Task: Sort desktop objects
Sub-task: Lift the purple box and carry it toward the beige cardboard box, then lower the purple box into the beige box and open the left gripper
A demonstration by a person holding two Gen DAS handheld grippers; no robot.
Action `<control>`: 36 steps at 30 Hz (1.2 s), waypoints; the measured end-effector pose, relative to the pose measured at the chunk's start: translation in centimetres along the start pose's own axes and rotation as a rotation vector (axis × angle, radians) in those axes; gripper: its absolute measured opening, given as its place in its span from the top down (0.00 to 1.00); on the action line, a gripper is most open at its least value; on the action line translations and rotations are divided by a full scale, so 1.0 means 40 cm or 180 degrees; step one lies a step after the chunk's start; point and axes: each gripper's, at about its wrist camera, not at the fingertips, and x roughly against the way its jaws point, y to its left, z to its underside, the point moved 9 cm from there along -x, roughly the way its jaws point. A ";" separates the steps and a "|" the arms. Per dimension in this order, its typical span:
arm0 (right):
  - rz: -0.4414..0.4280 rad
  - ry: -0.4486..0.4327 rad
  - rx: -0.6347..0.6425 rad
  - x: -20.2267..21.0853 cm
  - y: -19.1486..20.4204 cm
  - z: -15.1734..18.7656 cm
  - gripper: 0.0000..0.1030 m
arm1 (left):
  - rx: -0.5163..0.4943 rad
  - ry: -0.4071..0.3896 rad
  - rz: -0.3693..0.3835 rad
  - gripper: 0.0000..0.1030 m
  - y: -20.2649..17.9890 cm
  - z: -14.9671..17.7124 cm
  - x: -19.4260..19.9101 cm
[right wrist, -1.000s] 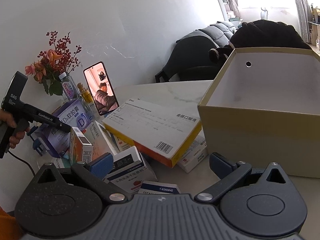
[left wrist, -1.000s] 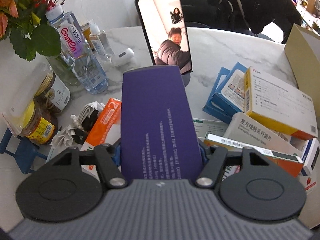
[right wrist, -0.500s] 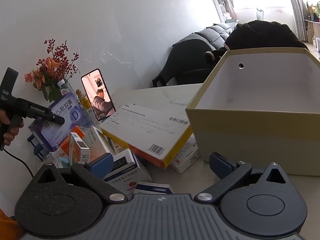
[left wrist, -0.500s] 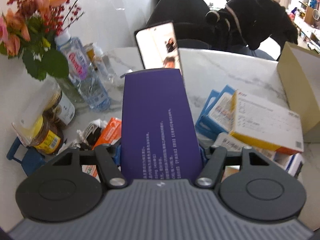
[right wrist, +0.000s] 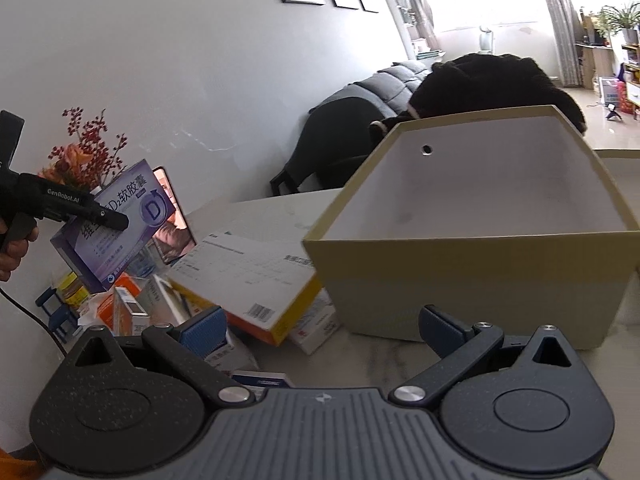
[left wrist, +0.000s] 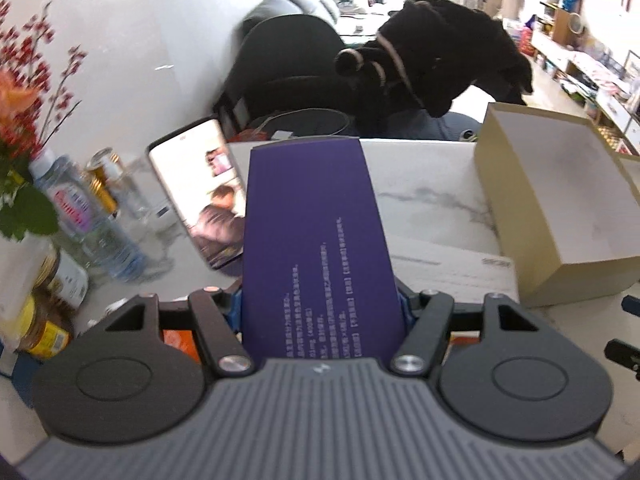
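Worktop (left wrist: 432,204): white marble-patterned slab carrying all items.

Cardboard box (right wrist: 472,280): tan, open-topped, apparently empty, at the right side of the worktop; judged to be the receiving bin, mouth up for drops from above.

Medicine box pile (right wrist: 248,280): a large white-and-yellow carton lies tilted across smaller cartons, touching the cardboard box's near corner; unsorted stock.

Purple vitamin D box (left wrist: 316,248): task item in hand, raised clear of the pile and gripped by its short end, the long body projecting forward, probably so it can tip into the cardboard box.

Phone (left wrist: 204,196): propped upright, screen lit, behind the pile; bottles and flowers beside it.

Left claw (left wrist: 320,304): clamped on the purple vitamin D box's sides.

Right claw (right wrist: 322,326): spread wide, holding nothing, low before the cardboard box.
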 end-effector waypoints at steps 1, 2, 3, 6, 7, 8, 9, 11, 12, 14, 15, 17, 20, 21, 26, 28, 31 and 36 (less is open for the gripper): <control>0.0026 -0.0004 -0.0008 0.003 -0.006 0.000 0.00 | -0.0021 -0.0013 0.0023 0.37 -0.014 -0.006 -0.001; 0.0052 -0.0008 -0.0015 0.006 -0.013 -0.001 0.00 | -0.0045 -0.0026 0.0048 0.37 -0.029 -0.013 -0.002; 0.0078 -0.0012 -0.0022 0.009 -0.019 -0.001 0.00 | -0.0067 -0.0038 0.0068 0.37 -0.041 -0.018 -0.003; 0.0158 -0.0051 -0.0031 0.020 -0.036 -0.008 0.00 | -0.0134 -0.0070 0.0139 0.37 -0.083 -0.034 -0.009; 0.0182 -0.0065 -0.0040 0.024 -0.042 -0.011 0.00 | -0.0152 -0.0076 0.0171 0.37 -0.098 -0.039 -0.011; 0.0204 -0.0076 -0.0048 0.029 -0.047 -0.014 0.00 | -0.0167 -0.0080 0.0208 0.37 -0.112 -0.045 -0.015; 0.0225 -0.0087 -0.0051 0.034 -0.052 -0.017 0.00 | -0.0178 -0.0082 0.0243 0.37 -0.124 -0.049 -0.018; 0.0268 -0.0109 -0.0060 0.043 -0.062 -0.020 0.00 | -0.0203 -0.0092 0.0315 0.37 -0.151 -0.060 -0.025; 0.0291 -0.0118 -0.0067 0.047 -0.067 -0.021 0.00 | -0.0217 -0.0097 0.0350 0.37 -0.165 -0.067 -0.029; 0.0337 -0.0137 -0.0080 0.055 -0.078 -0.023 0.00 | -0.0253 -0.0107 0.0413 0.37 -0.196 -0.079 -0.039; 0.0360 -0.0146 -0.0086 0.059 -0.083 -0.024 0.00 | -0.0271 -0.0112 0.0444 0.37 -0.211 -0.085 -0.043; 0.0406 -0.0164 -0.0100 0.067 -0.093 -0.025 0.00 | -0.0302 -0.0119 0.0509 0.37 -0.241 -0.097 -0.052; 0.0463 -0.0191 -0.0139 0.079 -0.111 -0.026 0.00 | -0.0322 -0.0129 0.0609 0.37 -0.290 -0.115 -0.060; 0.0481 -0.0193 -0.0152 0.081 -0.117 -0.026 0.00 | -0.0339 -0.0144 0.0646 0.37 -0.308 -0.124 -0.063; 0.0571 -0.0202 -0.0209 0.091 -0.145 -0.028 0.00 | -0.0356 -0.0149 0.0874 0.37 -0.389 -0.153 -0.086; 0.0592 -0.0213 -0.0234 0.096 -0.155 -0.027 0.00 | -0.0360 -0.0122 0.0944 0.37 -0.416 -0.159 -0.097; 0.0631 -0.0224 -0.0274 0.101 -0.170 -0.027 0.00 | -0.0366 -0.0065 0.1059 0.37 -0.457 -0.171 -0.112; 0.0686 -0.0246 -0.0336 0.106 -0.194 -0.027 0.00 | -0.0343 0.0058 0.1260 0.37 -0.512 -0.193 -0.131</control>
